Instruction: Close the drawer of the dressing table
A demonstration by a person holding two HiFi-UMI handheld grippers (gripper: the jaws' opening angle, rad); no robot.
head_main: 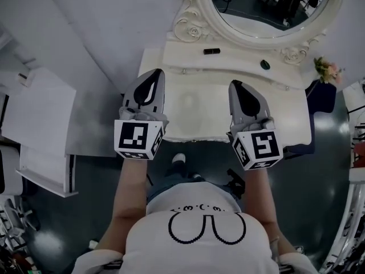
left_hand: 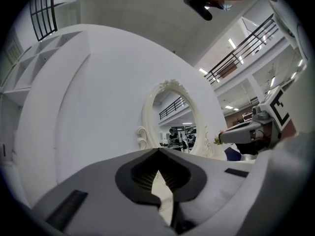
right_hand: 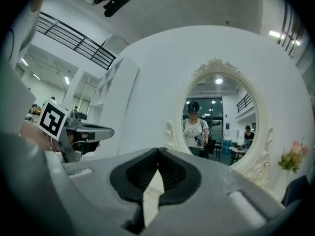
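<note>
The white dressing table [head_main: 188,110] stands below me with its oval mirror [head_main: 268,4] at the back. From above, its front edge looks flush and no drawer sticks out. My left gripper [head_main: 155,73] hangs over the table's left front part, jaws shut and empty. My right gripper [head_main: 235,84] hangs over the right front part, also shut with nothing in it. Both point level at the mirror [left_hand: 172,122] [right_hand: 216,122]. In the left gripper view the fingertips meet at the left gripper [left_hand: 158,150]. The right gripper [right_hand: 158,150] shows the same in its own view.
A small black bar [head_main: 211,51] and a dark round knob [head_main: 265,64] lie on the table's raised back shelf. Pink flowers [head_main: 326,70] stand at its right end. A white shelf unit [head_main: 40,124] stands to the left. My legs are close to the front edge.
</note>
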